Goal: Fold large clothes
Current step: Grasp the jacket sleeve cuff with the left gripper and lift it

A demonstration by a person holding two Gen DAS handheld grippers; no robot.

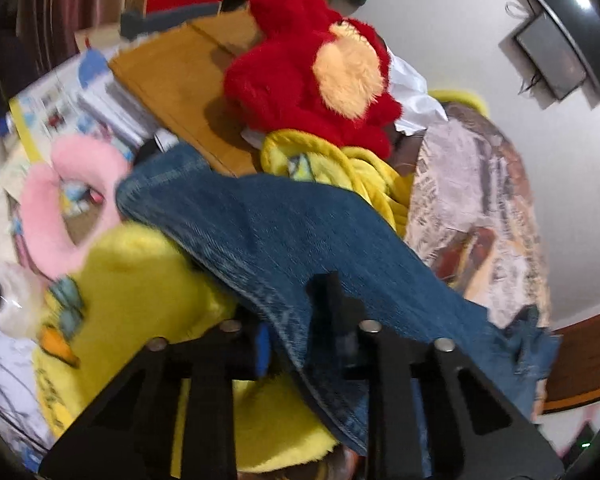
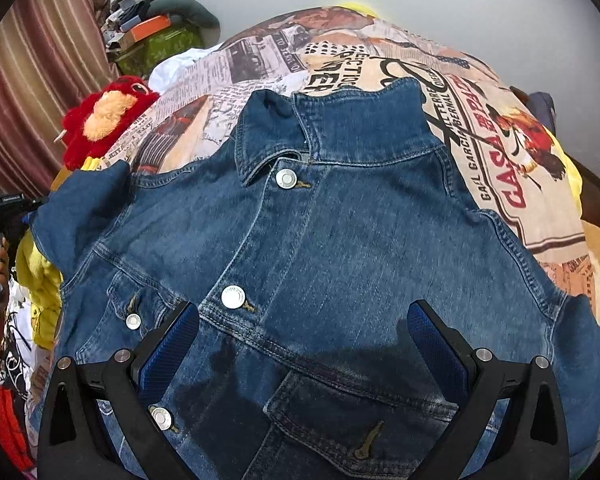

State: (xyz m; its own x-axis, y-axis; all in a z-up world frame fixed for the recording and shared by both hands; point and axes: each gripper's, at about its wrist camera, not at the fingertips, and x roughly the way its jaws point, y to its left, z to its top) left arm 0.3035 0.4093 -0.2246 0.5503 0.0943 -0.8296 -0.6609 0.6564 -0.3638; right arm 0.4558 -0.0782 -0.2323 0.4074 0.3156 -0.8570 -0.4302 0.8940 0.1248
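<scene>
1. The left gripper [image 1: 300, 320] is pinching a fold of the denim jacket [image 1: 284, 240], its black fingers drawn together with the blue cloth bunched between them and draping over the near finger.

2. The right gripper [image 2: 300, 344] is hanging over the jacket's front with its jaws standing wide apart, the blue ribbed pads [image 2: 172, 344] clear of the cloth on either side of the buttoned placket and holding nothing.

3. The denim jacket [image 2: 320, 260] is lying face up and buttoned, collar at the far end, silver buttons [image 2: 233, 297] running down the middle, one sleeve reaching off to the left where the other gripper is taking hold.

4. Under the jacket, a newspaper-print bedcover [image 2: 500, 152] with red and black lettering is spreading across the bed, showing past the collar and along the right side.

5. Beyond the pinched sleeve in the left wrist view, a yellow duck plush [image 1: 140, 300] is sitting near, a pink ring-shaped cushion [image 1: 52, 208] is lying to its far left, and a red plush toy [image 1: 308, 80] is resting on a brown wooden surface [image 1: 180, 80] farther off.

6. A yellow blanket [image 1: 360, 168] is bunching between the red toy and the bedcover.

7. A striped curtain [image 2: 32, 100] is hanging at the far left.
</scene>
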